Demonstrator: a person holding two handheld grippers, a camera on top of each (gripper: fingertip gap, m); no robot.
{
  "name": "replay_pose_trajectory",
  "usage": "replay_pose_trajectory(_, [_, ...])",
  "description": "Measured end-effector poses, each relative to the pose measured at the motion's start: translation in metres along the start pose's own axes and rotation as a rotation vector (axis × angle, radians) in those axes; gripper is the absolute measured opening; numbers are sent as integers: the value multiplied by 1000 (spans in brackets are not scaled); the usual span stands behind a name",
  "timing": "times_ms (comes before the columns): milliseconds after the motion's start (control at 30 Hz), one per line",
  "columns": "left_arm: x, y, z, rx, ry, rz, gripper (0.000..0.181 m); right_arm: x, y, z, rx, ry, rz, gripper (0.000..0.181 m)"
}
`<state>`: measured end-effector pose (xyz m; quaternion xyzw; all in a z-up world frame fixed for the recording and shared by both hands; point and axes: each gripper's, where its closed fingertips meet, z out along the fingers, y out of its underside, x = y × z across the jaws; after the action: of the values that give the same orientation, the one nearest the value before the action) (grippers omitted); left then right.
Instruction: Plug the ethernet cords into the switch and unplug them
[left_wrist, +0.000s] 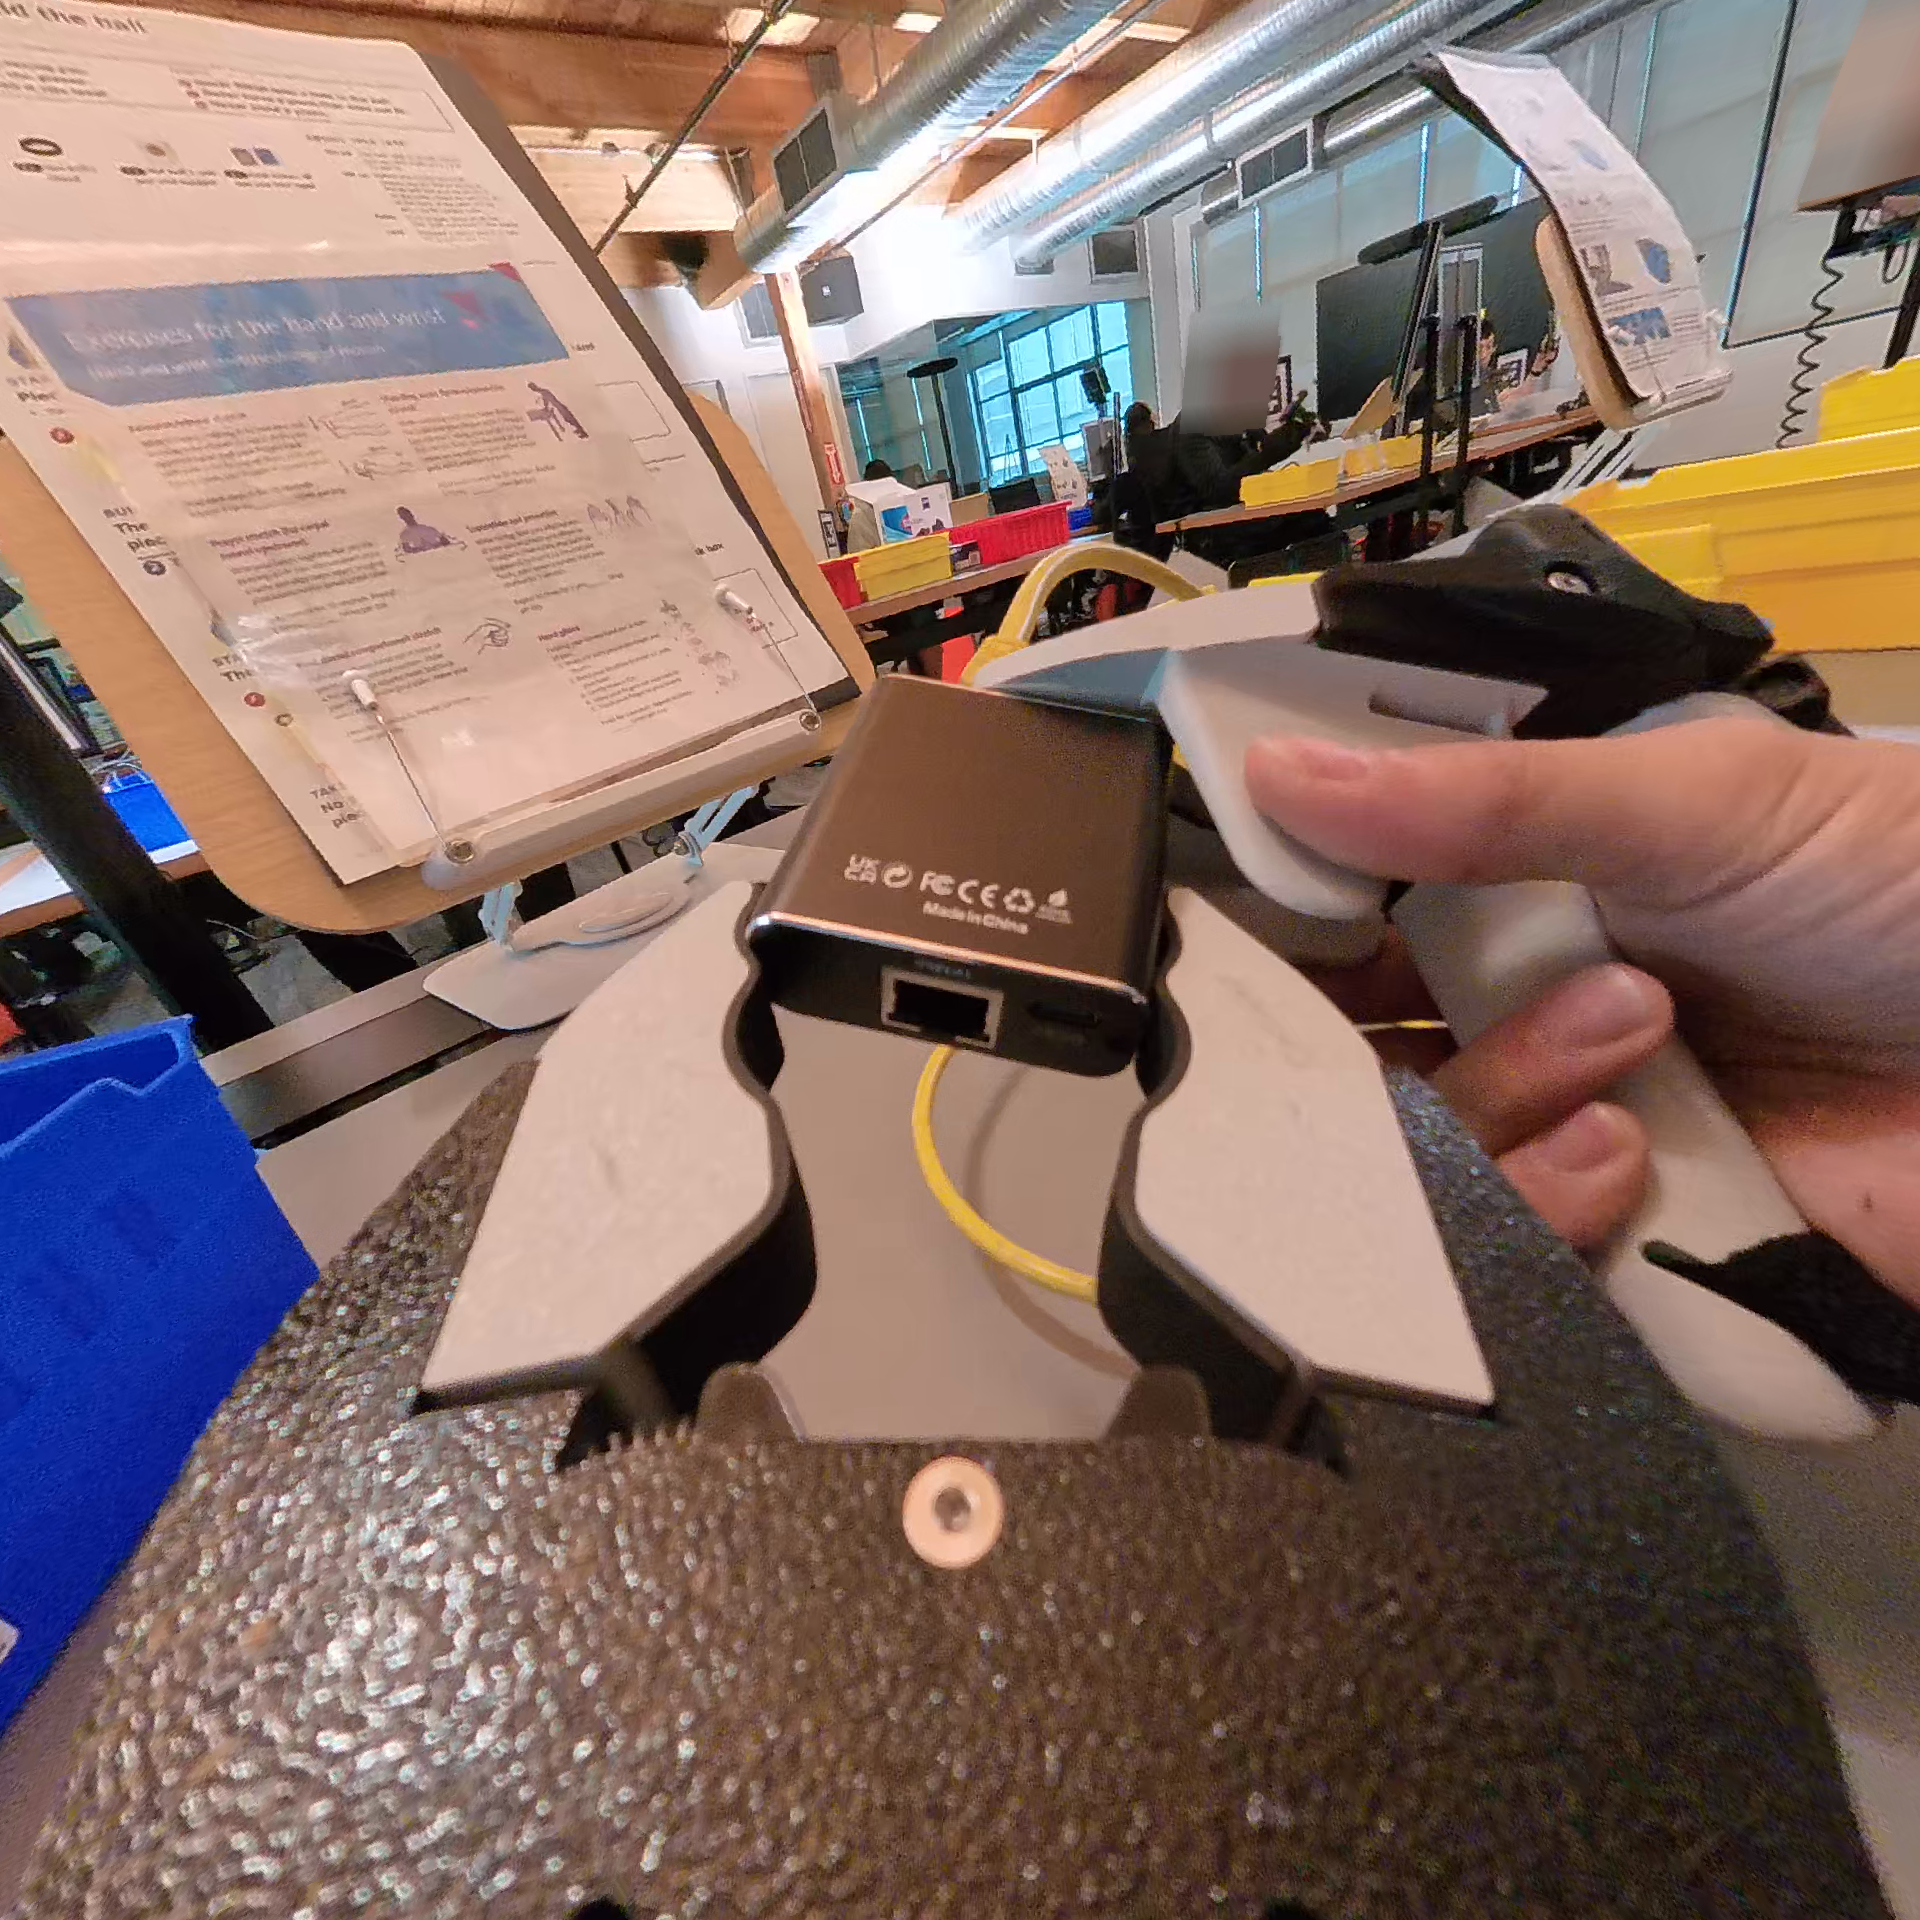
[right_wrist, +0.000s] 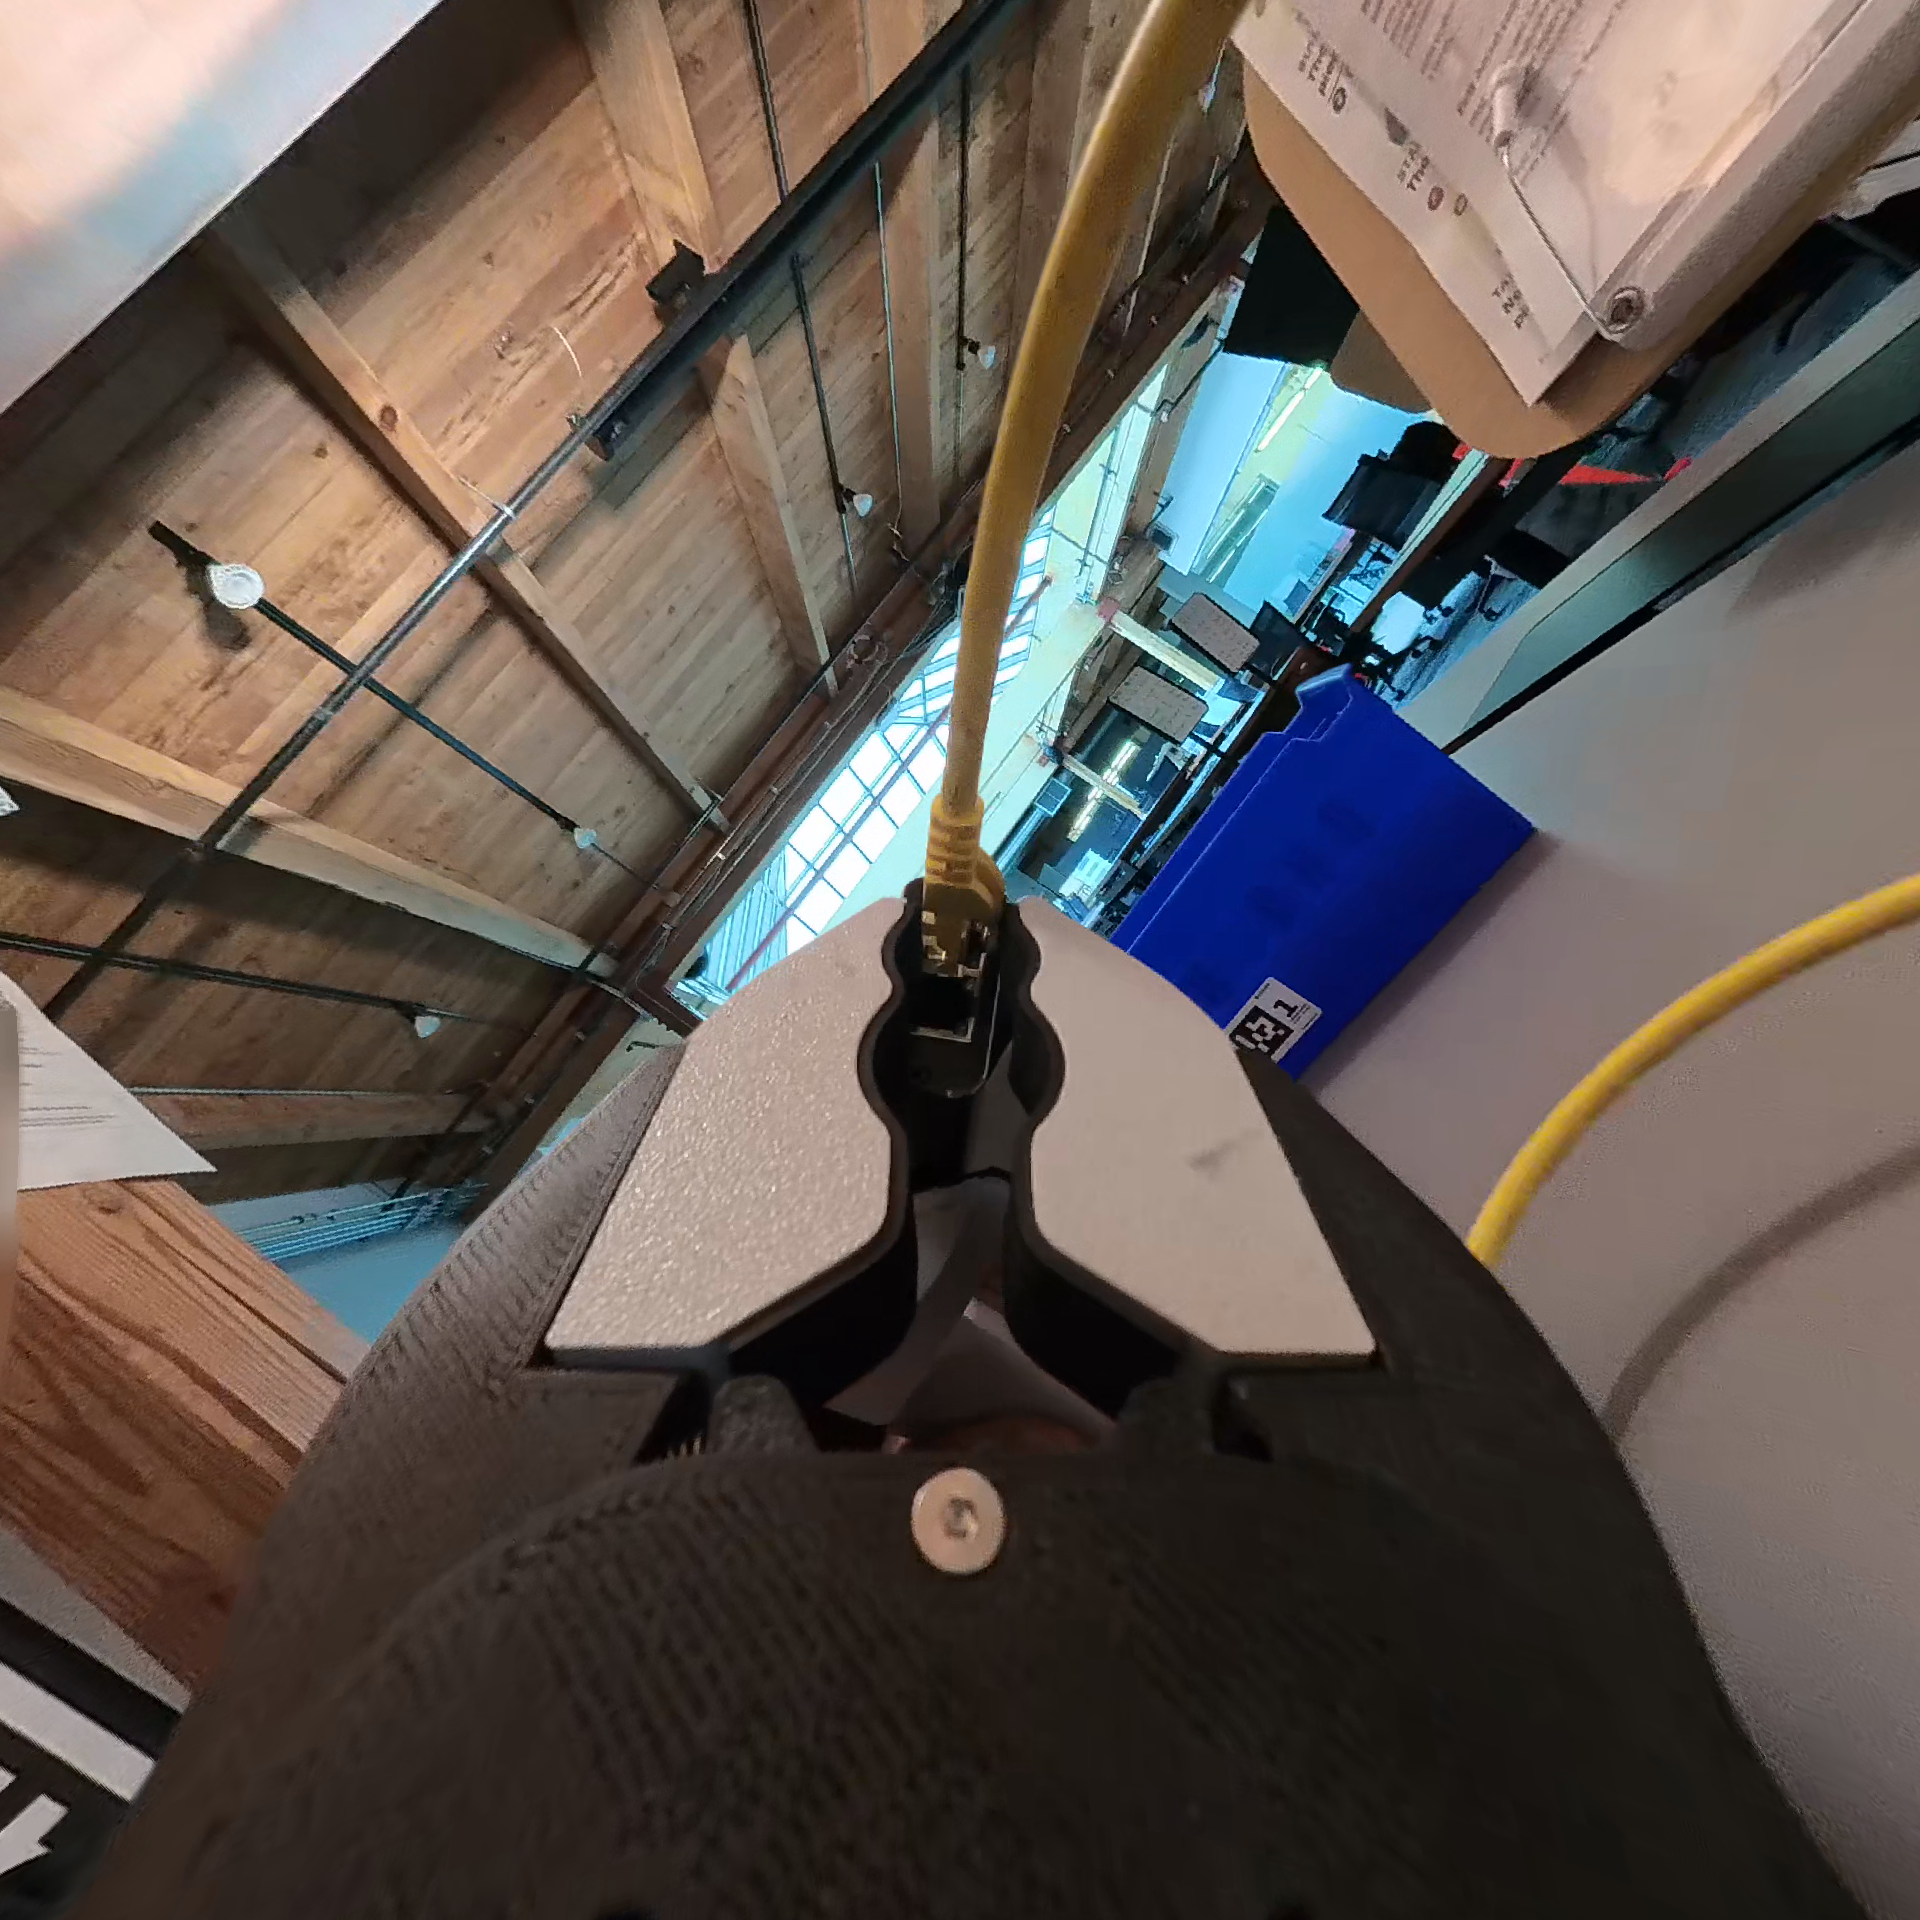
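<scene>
Left to right: our left gripper (left_wrist: 961, 997) clamps the black switch (left_wrist: 966, 862), near port empty, above the table. Our right gripper (right_wrist: 961, 971) pinches the yellow cord (right_wrist: 1013, 488) at its plug, apparently seated in the switch's far end. Risk: an angled pull could jam the latch.

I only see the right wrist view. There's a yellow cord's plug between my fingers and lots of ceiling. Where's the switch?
Observer: The left gripper is gripping the black switch by its sides.
Operator: Does it have a free hole?
Observer: Yes, the port facing the left camera is empty.
Operator: And where am I?
Observer: Your right gripper, with the yellow cord, is at the switch's far end, held by a hand.
</scene>
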<state>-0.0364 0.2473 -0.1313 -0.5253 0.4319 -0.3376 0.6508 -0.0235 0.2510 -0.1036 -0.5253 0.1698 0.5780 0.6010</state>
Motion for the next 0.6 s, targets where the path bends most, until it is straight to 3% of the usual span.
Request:
replay_pose_trajectory(433, [0,-9,-4,49,10,-3,66,-8,0,0,15,-46,83,13])
replay_pose_trajectory(600, [0,-5,-3,20,2,6,66,-4,2,-1,3,5,-20,13])
